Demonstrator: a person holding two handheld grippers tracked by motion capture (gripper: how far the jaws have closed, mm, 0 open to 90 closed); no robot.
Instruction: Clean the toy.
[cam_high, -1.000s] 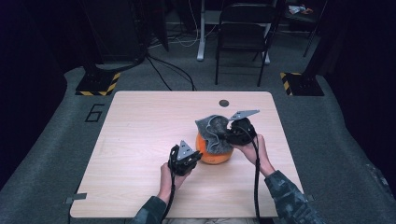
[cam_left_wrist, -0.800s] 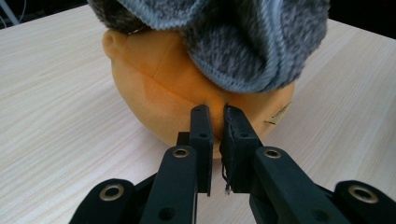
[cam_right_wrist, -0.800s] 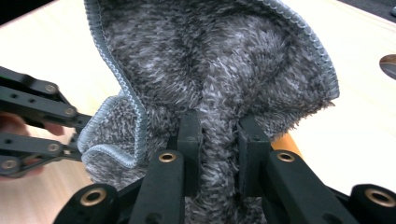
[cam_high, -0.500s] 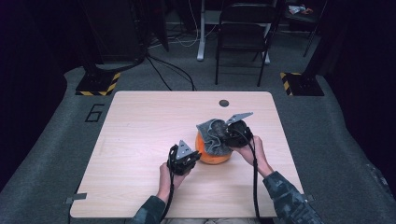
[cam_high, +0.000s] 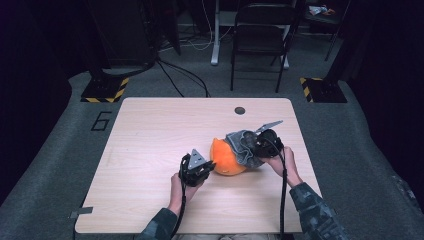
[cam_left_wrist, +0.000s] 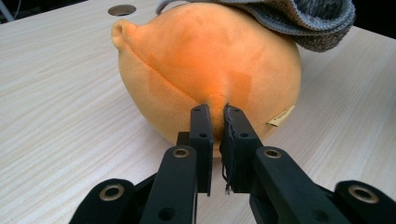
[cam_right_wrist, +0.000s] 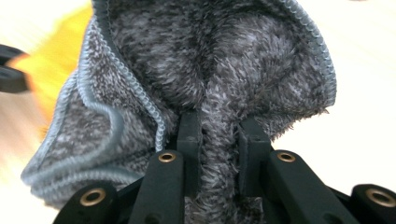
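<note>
Since the earlier frame the grey knitted cloth has been drawn rightward, so more of the orange plush ball is exposed. The ball's nub is pointed away from the person, mid-tabletop. A plush fold is pinched by the left hand-held gripper; cloth by the right hand-held gripper.
</note>
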